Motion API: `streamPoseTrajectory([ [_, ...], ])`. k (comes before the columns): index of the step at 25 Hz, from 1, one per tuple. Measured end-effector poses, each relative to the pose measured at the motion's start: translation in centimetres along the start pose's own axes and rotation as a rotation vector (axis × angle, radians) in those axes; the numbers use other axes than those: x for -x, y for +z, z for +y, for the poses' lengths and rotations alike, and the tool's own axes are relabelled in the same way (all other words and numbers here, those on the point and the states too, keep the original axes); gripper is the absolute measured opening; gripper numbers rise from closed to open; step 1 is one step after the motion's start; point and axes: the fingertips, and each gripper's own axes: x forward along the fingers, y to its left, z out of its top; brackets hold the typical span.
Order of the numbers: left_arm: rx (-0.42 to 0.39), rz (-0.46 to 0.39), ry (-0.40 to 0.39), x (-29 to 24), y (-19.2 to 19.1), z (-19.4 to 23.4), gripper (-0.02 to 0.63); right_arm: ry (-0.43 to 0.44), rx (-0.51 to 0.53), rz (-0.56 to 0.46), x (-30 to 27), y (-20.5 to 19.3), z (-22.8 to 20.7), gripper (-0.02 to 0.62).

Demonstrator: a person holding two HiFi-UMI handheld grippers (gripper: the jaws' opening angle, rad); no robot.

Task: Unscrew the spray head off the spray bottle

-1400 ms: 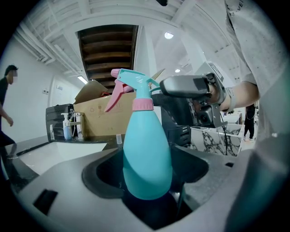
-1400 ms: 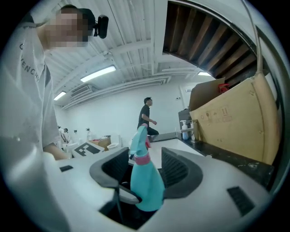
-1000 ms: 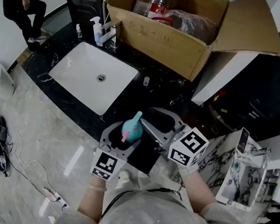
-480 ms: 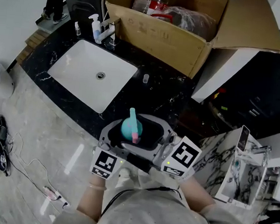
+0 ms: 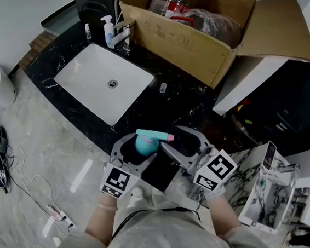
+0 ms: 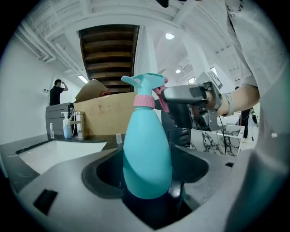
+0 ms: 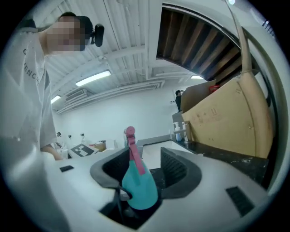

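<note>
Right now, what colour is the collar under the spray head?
Pink collar; left gripper view shows it best.

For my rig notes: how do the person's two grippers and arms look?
The left gripper and right gripper are pale grey moulded shells with black pads inside the jaws. Each carries a white cube with black square markers. The person wears a light grey speckled top; forearms are bare. The right jaws have just been closing, the teal plastic spray head between them.

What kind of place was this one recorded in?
Probably a washroom-style counter set up in a large workshop hall: a white rectangular basin sunk in a black marble countertop, a big open brown cardboard box on it, and strip lights on a bare white ceiling.
</note>
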Motion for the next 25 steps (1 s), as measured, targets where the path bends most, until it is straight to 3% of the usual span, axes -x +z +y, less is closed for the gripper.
streamPoseTrajectory([
  [5,0.002,0.002,-0.001,0.0,0.0,0.1,0.336,-0.08,-0.041,-0.014,-1.0,0.6,-2.3,0.186],
  [8,0.009,0.0,-0.001,0.0,0.0,0.1,0.336,-0.053,0.013,-0.025,-0.8,1.0,-0.7,0.184],
  [10,0.012,-0.001,-0.002,0.0,-0.1,0.1,0.336,0.016,0.037,-0.045,-0.5,1.2,1.5,0.186],
  [14,0.016,-0.002,-0.002,0.1,-0.1,0.2,0.336,0.113,0.02,-0.056,-2.2,1.6,4.6,0.306],
  [17,0.016,-0.001,0.0,0.1,-0.1,0.2,0.336,0.136,0.02,-0.035,-4.2,1.7,5.4,0.324],
  [21,0.015,-0.001,0.003,0.1,-0.2,0.1,0.336,0.116,0.107,-0.001,-4.8,1.4,5.8,0.283],
  [25,0.018,-0.001,0.002,0.0,-0.2,0.1,0.336,0.073,0.086,0.001,-3.1,1.0,3.8,0.192],
])
